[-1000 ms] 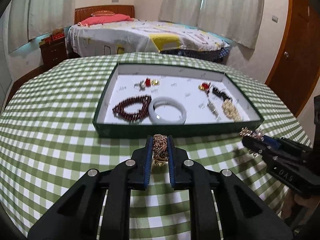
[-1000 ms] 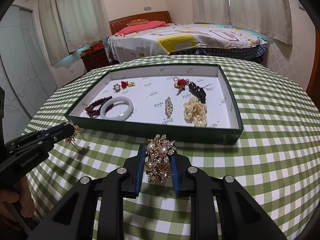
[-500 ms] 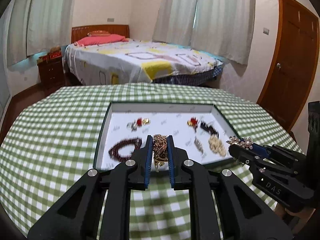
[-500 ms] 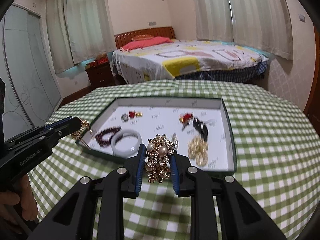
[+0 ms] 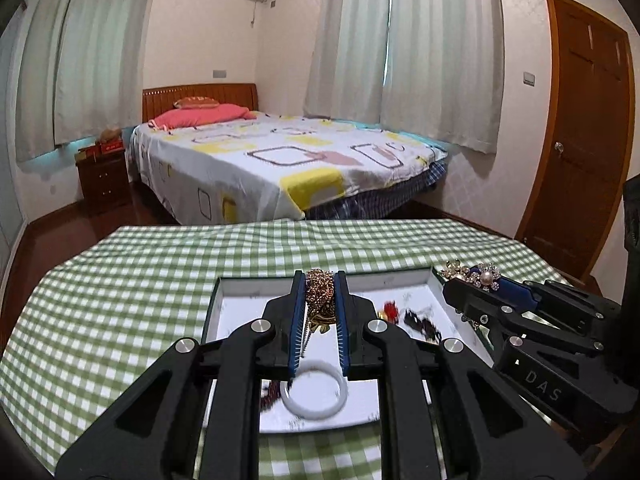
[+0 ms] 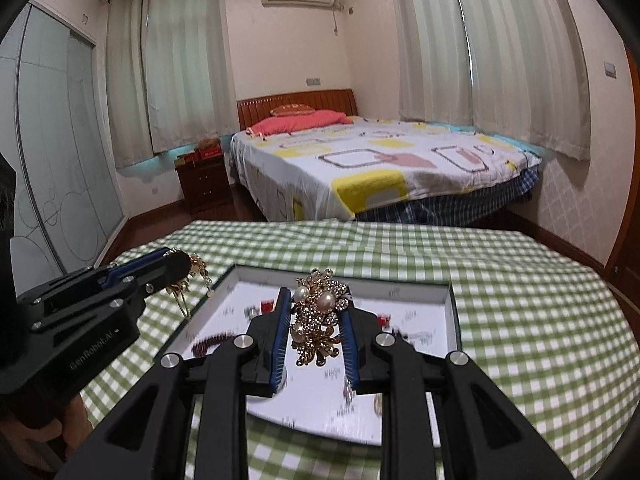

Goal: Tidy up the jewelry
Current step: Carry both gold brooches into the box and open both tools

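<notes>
My left gripper (image 5: 319,284) is shut on a gold chain piece (image 5: 319,294) and holds it above the green tray (image 5: 240,280). My right gripper (image 6: 316,308) is shut on a gold pearl brooch (image 6: 318,318), also held above the tray (image 6: 450,292). In the left wrist view the right gripper (image 5: 472,280) shows at the right with the brooch. In the right wrist view the left gripper (image 6: 188,270) shows at the left with the chain dangling. In the tray lie a white bangle (image 5: 314,394), a red piece (image 5: 390,310) and dark beads (image 5: 422,322).
The tray sits on a round table with a green checked cloth (image 5: 120,300). Behind it stand a bed (image 5: 280,160), a nightstand (image 5: 104,180) and a wooden door (image 5: 584,140). Dark red beads (image 6: 212,342) lie at the tray's left.
Both grippers have risen and moved forward from the cloth in front of the tray to above it, each still holding its piece. The views have tilted up toward the room.
</notes>
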A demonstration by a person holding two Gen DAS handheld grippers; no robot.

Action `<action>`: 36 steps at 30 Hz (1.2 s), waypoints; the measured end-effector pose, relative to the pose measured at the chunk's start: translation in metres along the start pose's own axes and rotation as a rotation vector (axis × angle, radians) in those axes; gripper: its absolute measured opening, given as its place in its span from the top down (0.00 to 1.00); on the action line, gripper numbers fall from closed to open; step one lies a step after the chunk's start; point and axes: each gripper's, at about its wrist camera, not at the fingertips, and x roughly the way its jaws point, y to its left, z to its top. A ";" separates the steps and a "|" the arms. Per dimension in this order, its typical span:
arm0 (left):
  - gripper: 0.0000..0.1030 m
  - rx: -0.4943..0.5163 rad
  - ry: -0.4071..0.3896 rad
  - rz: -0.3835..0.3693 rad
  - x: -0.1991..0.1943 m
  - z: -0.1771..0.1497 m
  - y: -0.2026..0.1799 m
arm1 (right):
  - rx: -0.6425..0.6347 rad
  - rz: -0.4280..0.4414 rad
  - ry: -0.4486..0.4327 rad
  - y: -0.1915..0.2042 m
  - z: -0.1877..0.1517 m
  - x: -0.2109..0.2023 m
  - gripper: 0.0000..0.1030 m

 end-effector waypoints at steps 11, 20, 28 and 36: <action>0.86 0.003 -0.019 0.038 0.044 0.020 -0.002 | 0.007 -0.006 -0.050 -0.007 0.020 0.030 0.77; 0.86 -0.001 0.174 0.072 0.113 -0.025 0.006 | 0.029 -0.021 0.112 -0.020 -0.022 0.091 0.77; 0.86 0.011 0.281 0.109 0.146 -0.043 0.008 | 0.049 -0.037 0.212 -0.029 -0.040 0.119 0.77; 0.86 0.014 0.343 0.130 0.159 -0.049 0.009 | 0.058 -0.040 0.257 -0.033 -0.043 0.126 0.77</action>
